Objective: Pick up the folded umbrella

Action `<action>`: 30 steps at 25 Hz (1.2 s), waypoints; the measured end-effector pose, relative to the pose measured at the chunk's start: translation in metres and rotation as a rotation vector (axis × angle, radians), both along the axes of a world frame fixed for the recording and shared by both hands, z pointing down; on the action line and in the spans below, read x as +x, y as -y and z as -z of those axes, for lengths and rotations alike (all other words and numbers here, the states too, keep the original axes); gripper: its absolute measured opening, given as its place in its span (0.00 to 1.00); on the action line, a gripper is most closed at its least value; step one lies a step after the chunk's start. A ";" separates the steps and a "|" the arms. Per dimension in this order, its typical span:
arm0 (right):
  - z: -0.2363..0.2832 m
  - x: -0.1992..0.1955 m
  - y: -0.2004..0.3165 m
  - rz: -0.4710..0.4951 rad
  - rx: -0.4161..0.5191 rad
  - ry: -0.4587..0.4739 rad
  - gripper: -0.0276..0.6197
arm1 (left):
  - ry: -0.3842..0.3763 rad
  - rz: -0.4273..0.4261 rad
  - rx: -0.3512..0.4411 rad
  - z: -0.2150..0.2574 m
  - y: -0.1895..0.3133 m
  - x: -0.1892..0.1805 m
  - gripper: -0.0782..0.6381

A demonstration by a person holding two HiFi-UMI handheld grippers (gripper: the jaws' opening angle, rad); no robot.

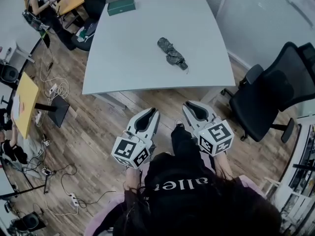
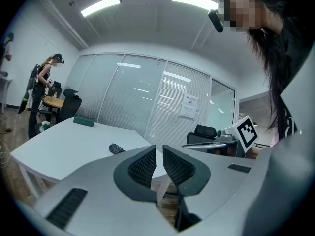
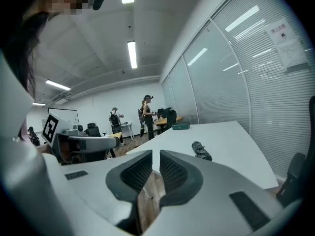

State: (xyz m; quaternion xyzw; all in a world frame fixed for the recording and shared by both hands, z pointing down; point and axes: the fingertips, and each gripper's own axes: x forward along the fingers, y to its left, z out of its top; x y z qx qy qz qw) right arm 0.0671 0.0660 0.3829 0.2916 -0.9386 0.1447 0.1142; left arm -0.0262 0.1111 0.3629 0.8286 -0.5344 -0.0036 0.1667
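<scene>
Near the centre of the white bench (image 1: 142,68) lies the folded umbrella (image 1: 172,53), dark and patterned. It rests flat and diagonal, with its narrower end toward the bench's near right corner. A flat green box (image 1: 121,6) sits at the far edge of the bench, well apart from the umbrella.

The left claw (image 1: 151,111) and the right claw (image 1: 189,105) hang side by side above the wooden floor (image 1: 98,127). Both are short of the bench's near edge and point toward it. Each carries a marker cube at its rear, just ahead of the holder's hand. Neither claw touches the umbrella or the bench.

Left gripper view: the jaws of the left claw (image 2: 158,150) stand together, with only a thin sliver between the ribbed pads and nothing held. The umbrella (image 2: 116,148) appears on the bench to the left of the jaws, with the green box (image 2: 83,122) farther back.

Right gripper view: the jaws of the right claw (image 3: 156,154) are likewise closed and empty. The umbrella (image 3: 201,150) appears on the bench to their right.

A black office chair (image 1: 268,100) stands off the right side of the bench. Another person (image 1: 37,4) is at a wooden desk (image 1: 71,1) in the far left of the room.
</scene>
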 end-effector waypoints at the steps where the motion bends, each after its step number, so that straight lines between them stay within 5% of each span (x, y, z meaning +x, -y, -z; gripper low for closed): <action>1: 0.001 -0.002 0.012 0.009 0.003 -0.001 0.13 | 0.000 0.008 0.001 0.001 0.012 -0.002 0.19; 16: -0.004 -0.009 0.152 0.097 -0.032 0.029 0.13 | 0.054 0.084 -0.022 0.007 0.143 0.000 0.19; 30: -0.013 -0.009 0.193 0.119 -0.063 0.035 0.13 | 0.078 0.100 -0.036 0.009 0.184 0.004 0.19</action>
